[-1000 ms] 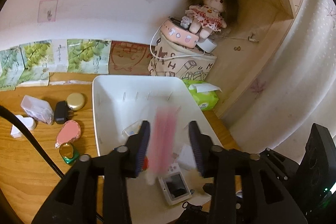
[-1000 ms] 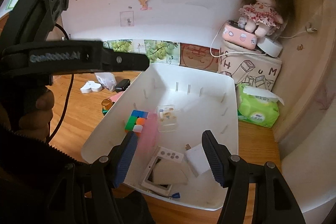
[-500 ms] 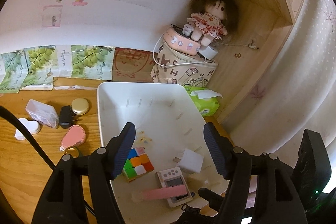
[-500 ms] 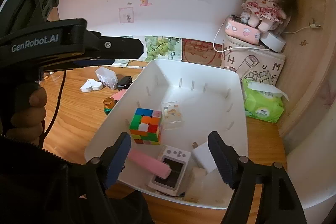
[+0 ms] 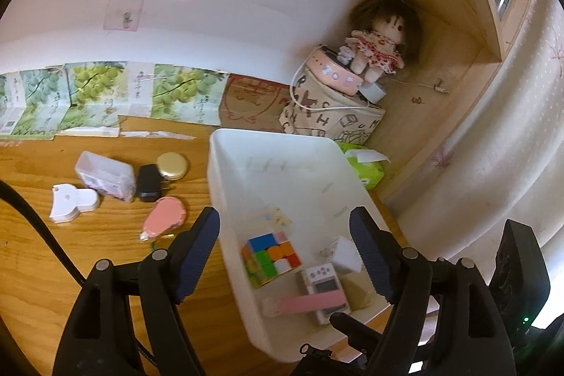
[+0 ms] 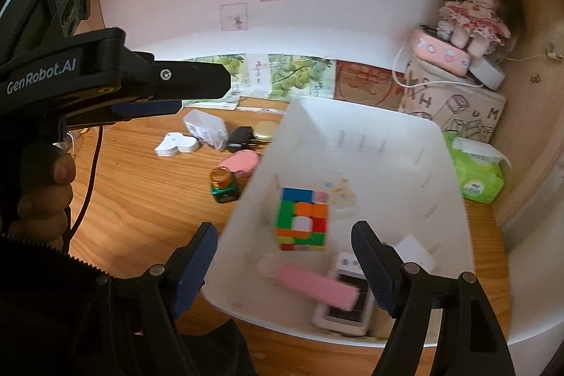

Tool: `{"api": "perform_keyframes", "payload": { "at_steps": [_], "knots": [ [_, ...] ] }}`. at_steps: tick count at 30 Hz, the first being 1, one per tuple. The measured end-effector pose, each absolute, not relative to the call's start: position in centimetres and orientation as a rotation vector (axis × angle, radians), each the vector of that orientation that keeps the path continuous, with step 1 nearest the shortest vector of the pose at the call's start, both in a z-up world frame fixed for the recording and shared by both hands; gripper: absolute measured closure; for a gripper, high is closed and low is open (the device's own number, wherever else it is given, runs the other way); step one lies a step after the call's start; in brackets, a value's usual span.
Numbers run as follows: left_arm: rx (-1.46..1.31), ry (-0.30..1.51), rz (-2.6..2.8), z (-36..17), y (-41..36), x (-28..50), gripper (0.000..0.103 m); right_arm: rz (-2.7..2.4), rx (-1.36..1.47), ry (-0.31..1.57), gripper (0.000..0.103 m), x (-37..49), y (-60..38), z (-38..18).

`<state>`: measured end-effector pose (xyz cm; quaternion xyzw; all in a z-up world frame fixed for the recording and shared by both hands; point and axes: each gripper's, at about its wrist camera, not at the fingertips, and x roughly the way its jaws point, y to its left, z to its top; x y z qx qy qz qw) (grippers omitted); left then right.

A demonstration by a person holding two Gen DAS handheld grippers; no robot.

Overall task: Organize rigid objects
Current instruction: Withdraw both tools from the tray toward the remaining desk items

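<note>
A white bin (image 5: 218, 164) stands on the wooden desk. In it lie a colour cube (image 5: 269, 258), a pink bar (image 5: 310, 302), a small white device with a screen (image 5: 324, 284) and a white block (image 5: 343, 254). My left gripper (image 5: 285, 224) hangs open and empty over the bin's near end. The right gripper (image 6: 283, 235) is open and empty too, above the cube (image 6: 301, 219) and the pink bar (image 6: 317, 286). Left of the bin (image 6: 352, 108), loose on the desk, are a pink oval (image 5: 164, 217), a black adapter (image 5: 149, 182), a gold tin (image 5: 172, 166), a clear box (image 5: 104, 177) and a white case (image 5: 72, 199).
A green bottle with a gold cap (image 6: 224, 185) stands close to the bin's left wall. A green tissue pack (image 6: 476, 175) and a patterned box (image 6: 454, 108) with a doll (image 6: 472, 13) fill the back right corner. A hand (image 6: 42, 192) holds the left gripper at the left.
The pink bar left my left gripper and came to rest in the bin. The left jaws spread wide. Both views have since shifted left, showing more of the desk.
</note>
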<state>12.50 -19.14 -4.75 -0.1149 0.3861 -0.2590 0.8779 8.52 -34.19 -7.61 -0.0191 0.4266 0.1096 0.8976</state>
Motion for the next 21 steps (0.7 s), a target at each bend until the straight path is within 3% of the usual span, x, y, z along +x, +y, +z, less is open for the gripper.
{"api": "perform_keyframes", "payload": {
  "at_steps": [21],
  "knots": [
    [-0.212, 0.857, -0.462, -5.8, -7.3, 13.9, 0.021, 0.276, 0.029, 0.881, 0.024, 10.9, -22.5, -8.9]
  ]
}}
